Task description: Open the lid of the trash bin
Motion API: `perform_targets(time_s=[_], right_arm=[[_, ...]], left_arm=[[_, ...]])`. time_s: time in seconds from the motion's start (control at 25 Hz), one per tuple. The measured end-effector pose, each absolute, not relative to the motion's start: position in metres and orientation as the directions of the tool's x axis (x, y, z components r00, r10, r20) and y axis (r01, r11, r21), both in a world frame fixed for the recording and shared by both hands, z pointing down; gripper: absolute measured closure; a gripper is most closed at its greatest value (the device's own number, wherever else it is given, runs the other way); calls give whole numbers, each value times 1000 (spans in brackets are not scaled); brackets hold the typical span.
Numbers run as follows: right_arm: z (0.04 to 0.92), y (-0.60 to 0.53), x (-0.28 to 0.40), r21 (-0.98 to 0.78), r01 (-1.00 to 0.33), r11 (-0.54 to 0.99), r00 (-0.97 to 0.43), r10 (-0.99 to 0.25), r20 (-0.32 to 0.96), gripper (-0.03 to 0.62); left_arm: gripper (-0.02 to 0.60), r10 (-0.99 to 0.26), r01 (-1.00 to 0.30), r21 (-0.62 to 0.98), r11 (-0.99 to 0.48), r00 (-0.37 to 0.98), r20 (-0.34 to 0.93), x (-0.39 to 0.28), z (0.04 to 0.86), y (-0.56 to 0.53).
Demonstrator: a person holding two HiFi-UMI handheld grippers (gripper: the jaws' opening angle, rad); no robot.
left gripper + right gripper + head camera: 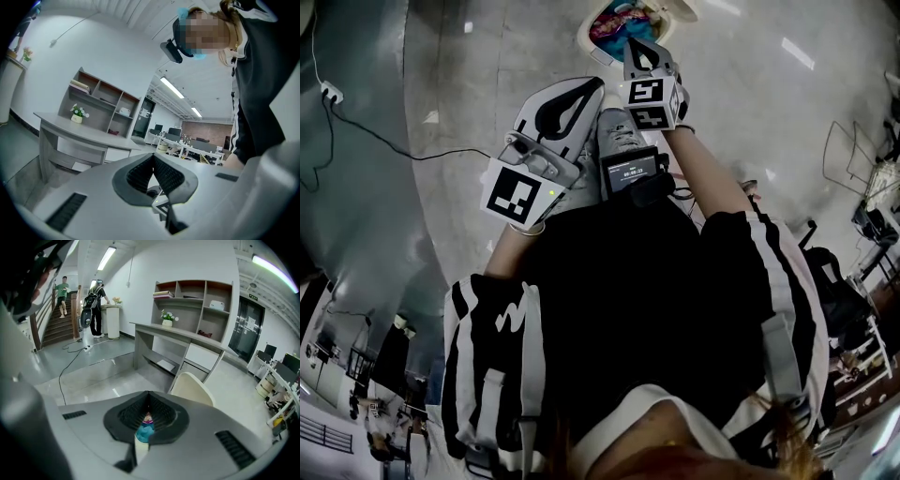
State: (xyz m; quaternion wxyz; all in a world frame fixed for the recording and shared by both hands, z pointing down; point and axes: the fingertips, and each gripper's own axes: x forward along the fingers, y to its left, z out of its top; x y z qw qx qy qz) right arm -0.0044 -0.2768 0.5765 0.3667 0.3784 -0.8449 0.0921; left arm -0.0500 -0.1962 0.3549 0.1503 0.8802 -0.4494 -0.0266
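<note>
In the head view a small white trash bin [592, 36] stands on the floor straight ahead, with colourful rubbish showing inside. Its cream lid [682, 9] is tipped up at the far side. My right gripper [645, 58] hovers just before the bin's near rim, its jaws together and holding nothing. In the right gripper view the raised lid [193, 388] stands beyond the jaws, and blue and pink rubbish [145, 431] shows through the gap below the tips. My left gripper [560, 106] is held lower left of the bin, jaws together and empty; its own view faces the room.
A black cable [389, 142] runs across the shiny floor from a socket [331, 92] at the left. A grey desk [180, 337] and wall shelf [192, 298] stand behind the bin. People [96, 298] stand by stairs at the far left. A wire rack [853, 155] is at the right.
</note>
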Motion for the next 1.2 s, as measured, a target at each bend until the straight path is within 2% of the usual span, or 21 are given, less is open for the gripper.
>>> perform_targets(time_s=[1.2], right_arm=[[396, -267, 22, 66, -765, 641, -543, -696, 470, 589]], left_arm=[[577, -775, -770, 165, -616, 630, 45, -33, 285, -189]])
